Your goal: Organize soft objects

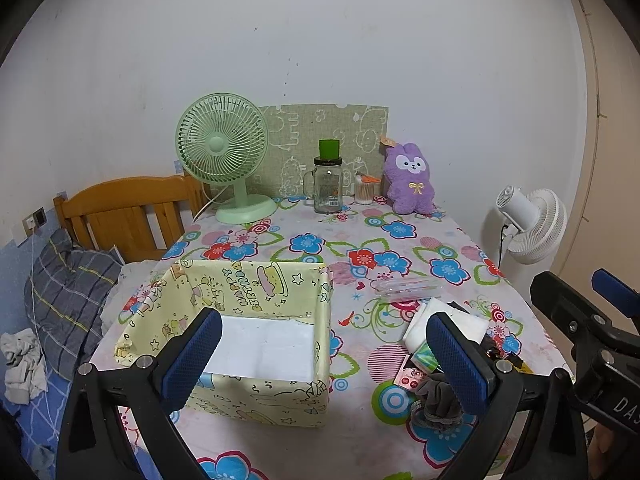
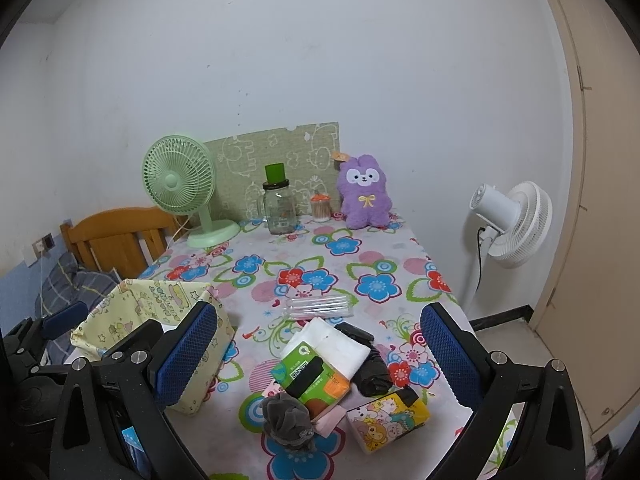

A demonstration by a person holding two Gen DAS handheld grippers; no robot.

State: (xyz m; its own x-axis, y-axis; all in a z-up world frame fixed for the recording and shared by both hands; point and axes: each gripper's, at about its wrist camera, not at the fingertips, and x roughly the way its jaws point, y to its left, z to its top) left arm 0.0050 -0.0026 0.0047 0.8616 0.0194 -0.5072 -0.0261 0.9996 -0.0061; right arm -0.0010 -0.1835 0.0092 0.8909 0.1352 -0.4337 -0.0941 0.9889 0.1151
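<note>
A home bedroom: wooden bed headboard (image 1: 128, 216), pillow (image 1: 68, 280), flowered table (image 1: 360, 240)

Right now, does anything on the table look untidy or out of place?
Yes. The soft items lie in a loose heap by the table's near right edge, overlapping one another, while the yellow fabric box beside them shows only its white bottom.

Both wrist cams face 12 o'clock across the floral table (image 1: 400, 240); left sits nearer the yellow box (image 1: 256, 280) (shared: green fan (image 2: 178, 184)).
</note>
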